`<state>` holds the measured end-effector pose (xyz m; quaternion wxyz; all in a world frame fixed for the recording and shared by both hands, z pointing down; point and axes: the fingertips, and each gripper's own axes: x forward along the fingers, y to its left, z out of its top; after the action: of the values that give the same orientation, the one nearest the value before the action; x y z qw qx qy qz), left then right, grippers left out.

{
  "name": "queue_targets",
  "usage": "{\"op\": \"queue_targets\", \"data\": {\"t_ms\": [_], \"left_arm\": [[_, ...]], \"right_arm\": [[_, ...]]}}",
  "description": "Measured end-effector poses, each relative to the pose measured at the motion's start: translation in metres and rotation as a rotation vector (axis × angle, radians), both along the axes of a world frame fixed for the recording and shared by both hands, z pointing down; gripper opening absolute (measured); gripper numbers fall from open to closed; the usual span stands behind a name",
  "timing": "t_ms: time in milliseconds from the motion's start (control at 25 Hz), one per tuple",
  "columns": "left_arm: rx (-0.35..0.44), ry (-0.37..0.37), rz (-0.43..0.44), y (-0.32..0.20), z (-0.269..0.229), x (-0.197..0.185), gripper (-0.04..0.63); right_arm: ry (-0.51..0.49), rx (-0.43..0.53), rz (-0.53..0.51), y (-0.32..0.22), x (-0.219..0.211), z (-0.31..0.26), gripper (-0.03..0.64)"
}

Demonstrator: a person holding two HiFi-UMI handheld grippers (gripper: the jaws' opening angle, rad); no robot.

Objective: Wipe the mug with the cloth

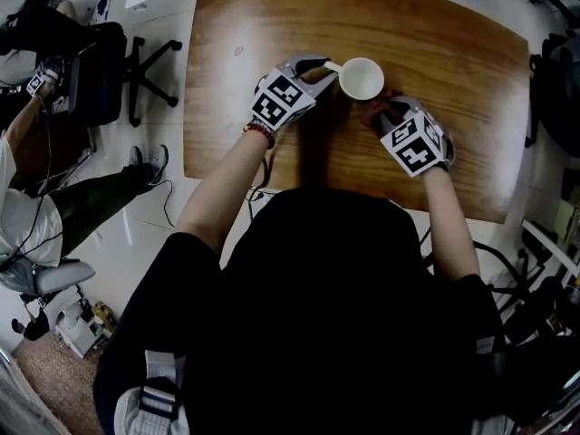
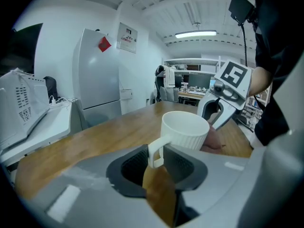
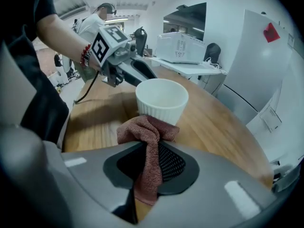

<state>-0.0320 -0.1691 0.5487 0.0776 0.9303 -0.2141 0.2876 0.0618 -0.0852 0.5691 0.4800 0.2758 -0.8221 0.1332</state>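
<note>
Only a sliver of cloth shows behind the mug.

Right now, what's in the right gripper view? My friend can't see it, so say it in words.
The right gripper pinches a reddish cloth, its bunched end against a white mug on a wooden table. Behind the mug, the left gripper reaches its far side.

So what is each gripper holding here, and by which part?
The left gripper clamps the white ribbed ceramic mug by its handle. The right gripper pinches the reddish-brown cloth along a bunched strip, a wad sticking out beyond its tips.
</note>
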Motion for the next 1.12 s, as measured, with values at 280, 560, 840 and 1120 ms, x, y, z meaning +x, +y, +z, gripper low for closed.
{"op": "queue_targets", "data": {"t_ms": [280, 560, 840, 1120], "left_arm": [[0.008, 0.009, 0.040, -0.012, 0.000, 0.004, 0.098], [0.020, 0.013, 0.067, -0.015, 0.000, 0.007, 0.097], [0.023, 0.012, 0.079, -0.019, 0.000, 0.010, 0.097], [0.025, 0.026, 0.123, -0.024, -0.001, 0.011, 0.097]], "right_arm": [[-0.005, -0.010, -0.001, -0.003, 0.006, -0.003, 0.066], [0.016, 0.056, -0.051, -0.031, 0.020, -0.034, 0.066], [0.067, 0.008, -0.122, -0.026, 0.009, -0.004, 0.066], [0.086, -0.011, -0.146, -0.025, 0.005, 0.006, 0.066]]}}
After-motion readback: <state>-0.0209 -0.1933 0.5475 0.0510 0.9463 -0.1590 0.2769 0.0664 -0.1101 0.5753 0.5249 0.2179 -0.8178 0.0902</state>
